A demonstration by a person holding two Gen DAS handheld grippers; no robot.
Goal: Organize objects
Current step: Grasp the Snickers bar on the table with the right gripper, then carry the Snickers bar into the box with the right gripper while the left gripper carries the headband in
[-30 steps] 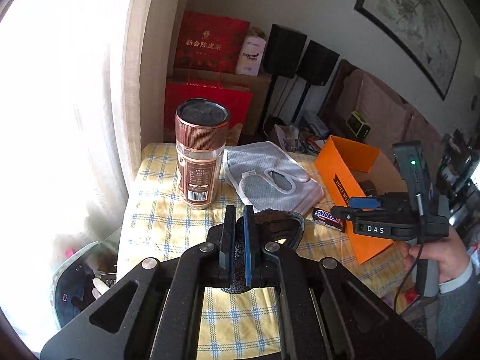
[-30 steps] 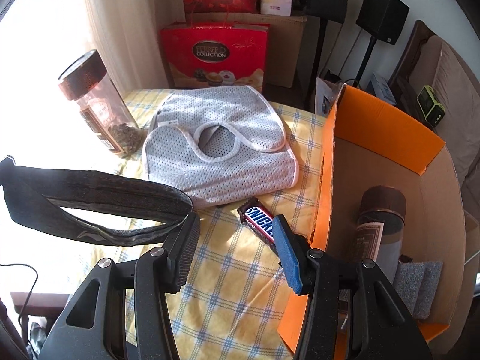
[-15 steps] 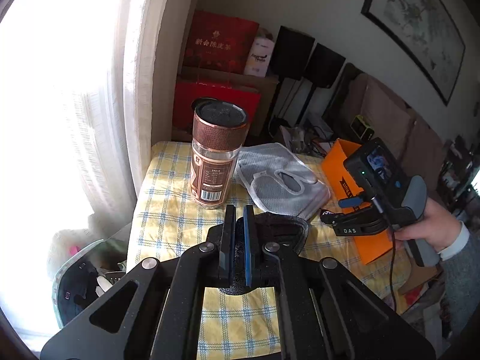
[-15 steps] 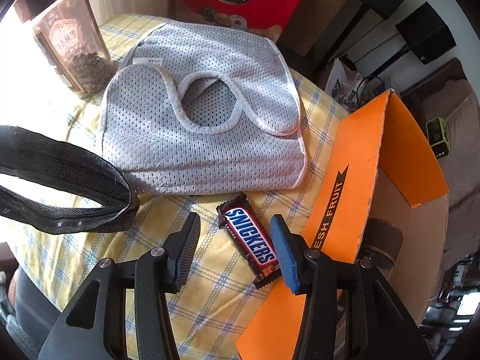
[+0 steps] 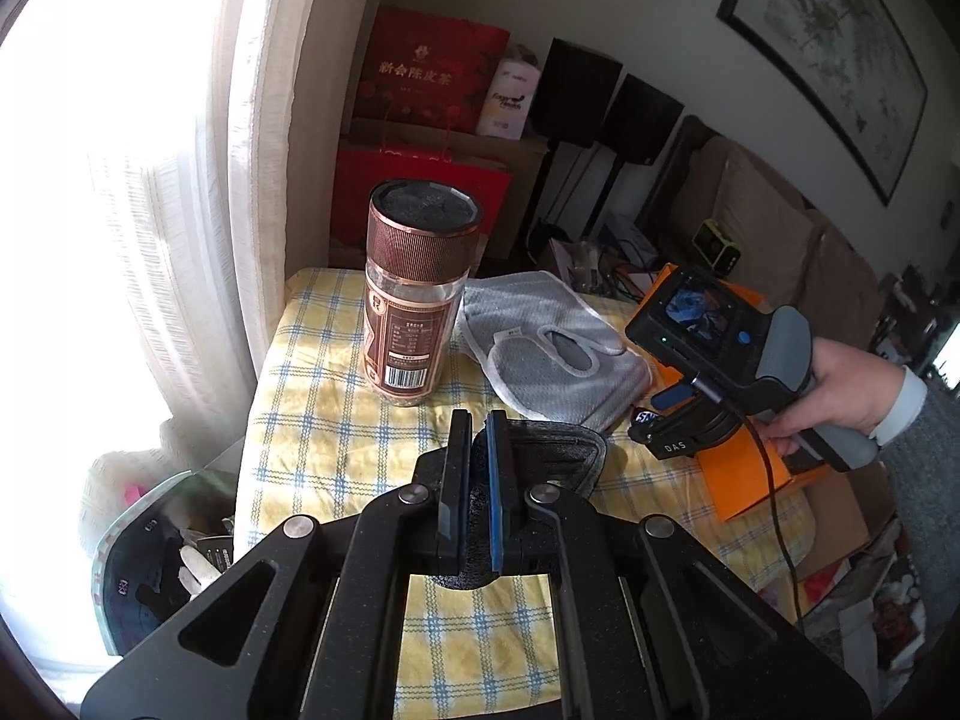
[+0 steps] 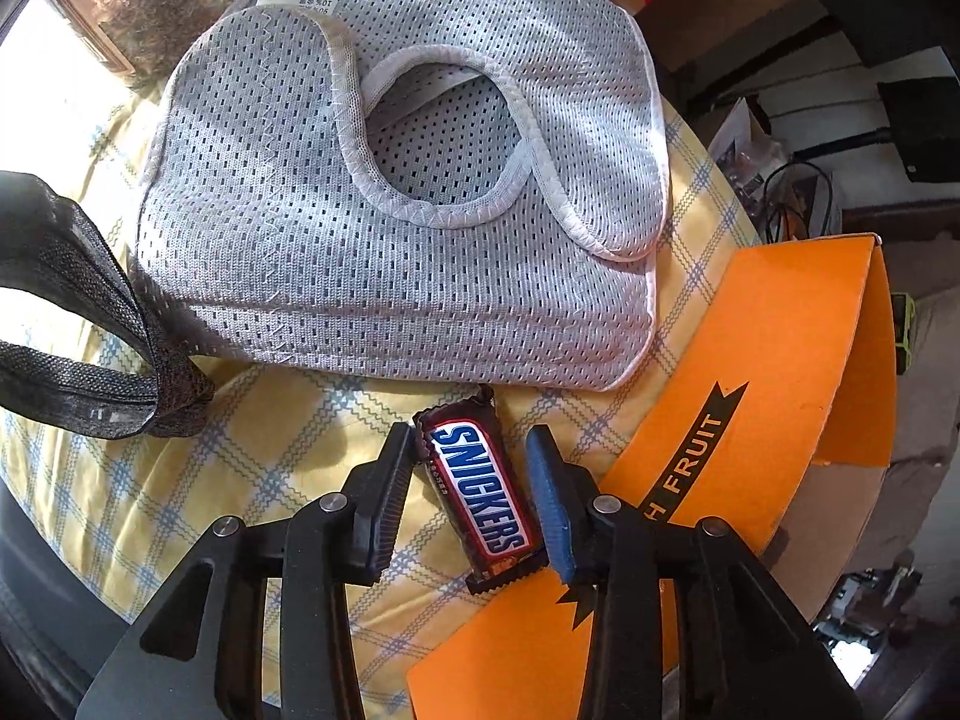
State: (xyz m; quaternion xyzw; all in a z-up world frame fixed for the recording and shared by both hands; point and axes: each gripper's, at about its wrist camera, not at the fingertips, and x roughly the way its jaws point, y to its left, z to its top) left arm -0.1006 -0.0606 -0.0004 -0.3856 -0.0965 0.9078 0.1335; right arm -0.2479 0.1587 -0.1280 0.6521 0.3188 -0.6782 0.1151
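Two grippers are busy: the left gripper [image 5: 474,450] is clamped on a black strap [image 5: 552,444], while the right gripper [image 6: 471,480], jaws just closing, straddles the candy bar [image 6: 480,495] beside the orange box [image 6: 780,372], needing a squeeze next.
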